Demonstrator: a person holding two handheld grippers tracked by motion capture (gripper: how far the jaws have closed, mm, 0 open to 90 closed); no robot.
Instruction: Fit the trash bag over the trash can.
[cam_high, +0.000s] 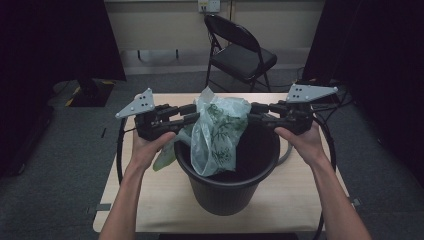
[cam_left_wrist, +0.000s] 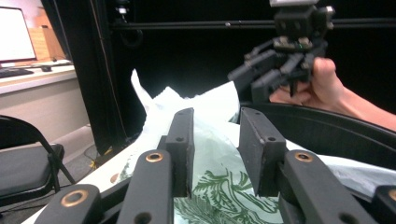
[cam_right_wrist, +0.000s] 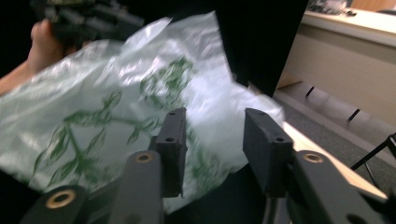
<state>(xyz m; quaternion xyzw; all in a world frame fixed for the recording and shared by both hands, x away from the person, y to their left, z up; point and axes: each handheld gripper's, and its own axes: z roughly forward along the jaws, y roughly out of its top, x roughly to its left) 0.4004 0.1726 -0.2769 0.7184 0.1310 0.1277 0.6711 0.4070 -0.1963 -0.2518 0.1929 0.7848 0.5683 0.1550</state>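
High view: bag hangs over bin; left gripper and right gripper part-open beside it.

We note a thin translucent plastic bag printed with green leaf sprigs, crumpled and bunched upright, its top sticking up in a peak. It hangs between the two sets of jaws, draped over the rim of a black ribbed bucket standing upright below them. Part of the bag spills outside the rim, under the left jaws.
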